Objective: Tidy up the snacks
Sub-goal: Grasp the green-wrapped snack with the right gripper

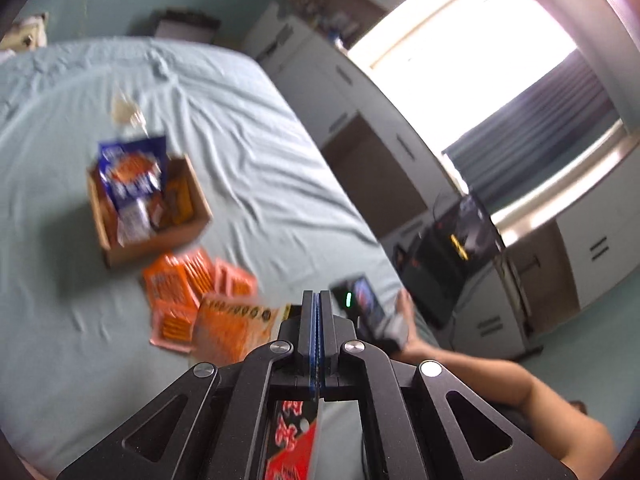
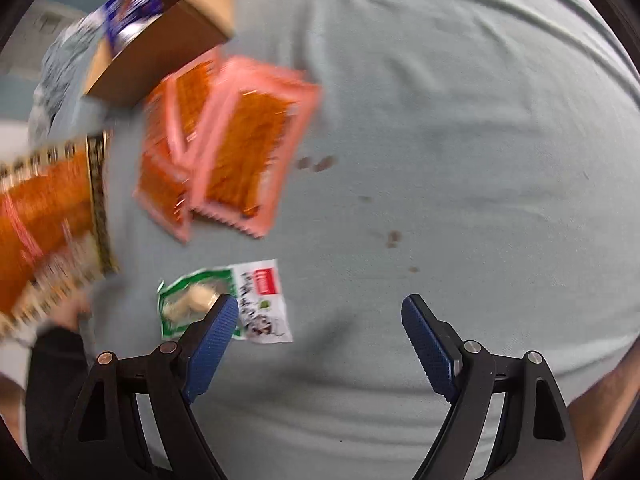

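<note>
My left gripper (image 1: 316, 295) is shut, its blue pads pressed together, high above the bed. A red and black snack packet (image 1: 292, 440) hangs under it, pinched by its edge. Several orange snack packets (image 1: 188, 280) lie in a loose pile beside a large orange bag (image 1: 236, 324). Beyond them stands a cardboard box (image 1: 196, 196) holding a blue packet (image 1: 132, 168) and other snacks. My right gripper (image 2: 320, 316) is open, low over the sheet. Its left finger (image 2: 212, 340) overlaps a green and white packet (image 2: 260, 304). The orange packets (image 2: 240, 152) and box (image 2: 160, 60) lie further up-left.
A pale blue bed sheet (image 2: 440, 120) covers the bed, with small dark spots on it. A person's bare arm (image 1: 500, 392) reaches in from the right. White cabinets (image 1: 340, 80) and a bright window (image 1: 480, 40) stand past the bed's far edge.
</note>
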`<state>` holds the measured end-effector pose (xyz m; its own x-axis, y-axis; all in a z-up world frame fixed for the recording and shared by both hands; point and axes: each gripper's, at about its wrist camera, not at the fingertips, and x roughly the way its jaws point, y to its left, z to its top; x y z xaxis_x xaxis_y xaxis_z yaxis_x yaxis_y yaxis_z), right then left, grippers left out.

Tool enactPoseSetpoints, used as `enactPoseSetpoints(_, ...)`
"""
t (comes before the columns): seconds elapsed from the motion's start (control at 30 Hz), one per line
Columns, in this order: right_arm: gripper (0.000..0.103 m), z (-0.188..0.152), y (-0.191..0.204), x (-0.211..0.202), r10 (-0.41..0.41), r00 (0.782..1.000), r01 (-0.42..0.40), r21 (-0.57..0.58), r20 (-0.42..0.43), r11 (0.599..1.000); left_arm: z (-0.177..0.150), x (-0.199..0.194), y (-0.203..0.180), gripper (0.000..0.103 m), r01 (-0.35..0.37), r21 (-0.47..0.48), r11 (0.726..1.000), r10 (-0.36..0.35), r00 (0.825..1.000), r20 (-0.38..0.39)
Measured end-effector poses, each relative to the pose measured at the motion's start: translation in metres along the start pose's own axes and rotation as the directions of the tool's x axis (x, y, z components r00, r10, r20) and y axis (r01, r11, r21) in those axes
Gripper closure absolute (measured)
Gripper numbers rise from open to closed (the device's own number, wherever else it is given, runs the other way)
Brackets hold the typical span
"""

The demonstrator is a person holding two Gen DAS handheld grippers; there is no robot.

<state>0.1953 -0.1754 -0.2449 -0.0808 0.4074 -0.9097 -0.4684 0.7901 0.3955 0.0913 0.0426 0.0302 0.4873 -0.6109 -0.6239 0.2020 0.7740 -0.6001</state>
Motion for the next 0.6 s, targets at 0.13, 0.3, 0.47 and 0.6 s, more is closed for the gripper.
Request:
enactPoseSetpoints(0.13, 0.019, -0.021, 0.073, 0.020, -0.159, 0.986, 0.167, -0.381, 0.054, 0.909, 0.005, -0.014, 0.014, 0.103, -0.091, -0.016, 0.996, 0.092, 0.994, 0.064)
enactPoseSetpoints(0.3, 0.020, -0.054, 0.133, 0.049, -0.247, 0.958, 0.280, -0.669, 0.147, 0.688, 0.004, 0.005, 0.054, 0.103, -0.231, -0.066, 0.971, 0.233, 0.972, 0.029)
enactPoseSetpoints(0.47, 0.020, -0.050, 0.144, 0.086, -0.369, 0.905, 0.407, -0.686, 0.212, 0.603, 0.003, 0.009, 0.080, 0.103, -0.258, -0.113, 0.960, 0.262, 0.965, 0.021)
enactPoseSetpoints(0.6, 0.047, -0.030, 0.150, 0.092, -0.263, 0.948, 0.313, -0.652, 0.177, 0.691, 0.002, 0.010, 0.082, 0.103, -0.236, -0.127, 0.963, 0.239, 0.971, 0.009)
